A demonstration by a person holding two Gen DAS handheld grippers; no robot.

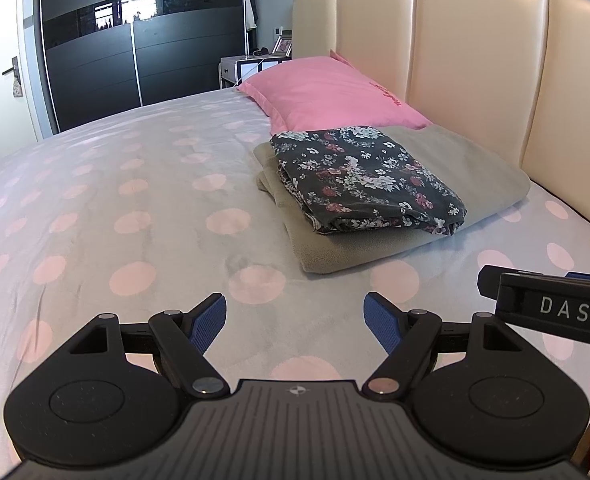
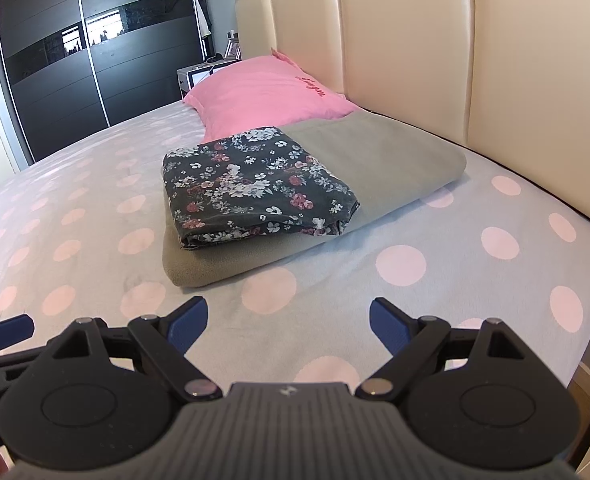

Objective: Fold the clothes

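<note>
Folded dark floral garment (image 1: 369, 176) lay beyond both released grippers, the left gripper (image 1: 295, 322) and right gripper (image 2: 289, 326) hovering empty above the pink-dotted grey bedsheet (image 1: 135, 208). It rested atop a folded grey fleece blanket (image 1: 467, 176), near a pink pillow (image 1: 327, 92) and cream padded headboard (image 1: 475, 48).

I see both views bright and evenly lit by soft daylight. A window reflection glares on the dark wardrobe doors (image 1: 143, 40), and the headboard (image 1: 475, 60) carries a mild sheen. Shadows are faint. Focus is sharp; fisheye curvature bends edges, and corners vignette black.
</note>
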